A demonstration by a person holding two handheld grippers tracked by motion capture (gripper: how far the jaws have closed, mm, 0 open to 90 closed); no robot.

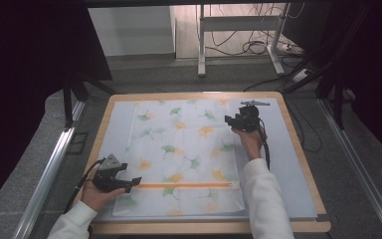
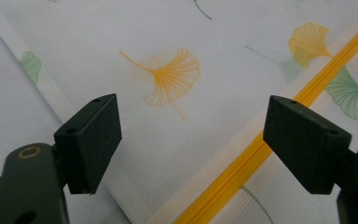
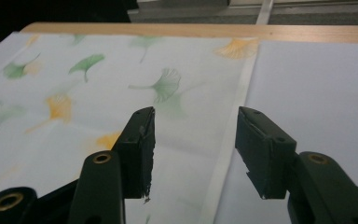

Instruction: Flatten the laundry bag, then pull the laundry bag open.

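White mesh fabric printed with green and orange ginkgo leaves is lying flat across the middle of a pale grey mat (image 1: 293,164), which is covering a wooden table (image 1: 306,149). It is a zippered laundry bag (image 1: 184,149), and its orange zipper (image 1: 184,185) is running left to right across its near part. At the near left, the person's left hand (image 1: 95,198) is holding the left gripper (image 1: 132,184) low over the bag's near left corner, pointing right, with its tips sitting at the left end of the zipper. In the left gripper view its two black jaws are standing wide apart with nothing between them, hovering over the mesh, an orange leaf print and the zipper (image 2: 261,144), which is crossing diagonally just beside the right-hand jaw. At the far right, the person's right hand (image 1: 251,142), in a white sleeve (image 1: 266,199), is holding the right gripper (image 1: 230,121) over the bag's far right part, near its right edge. In the right gripper view its jaws are also standing apart and gripping nothing, straddling the bag's white right hem (image 3: 235,116) where mesh is meeting bare mat (image 3: 317,88). Beyond the table's far edge, a grey floor with cables and metal table legs is showing.
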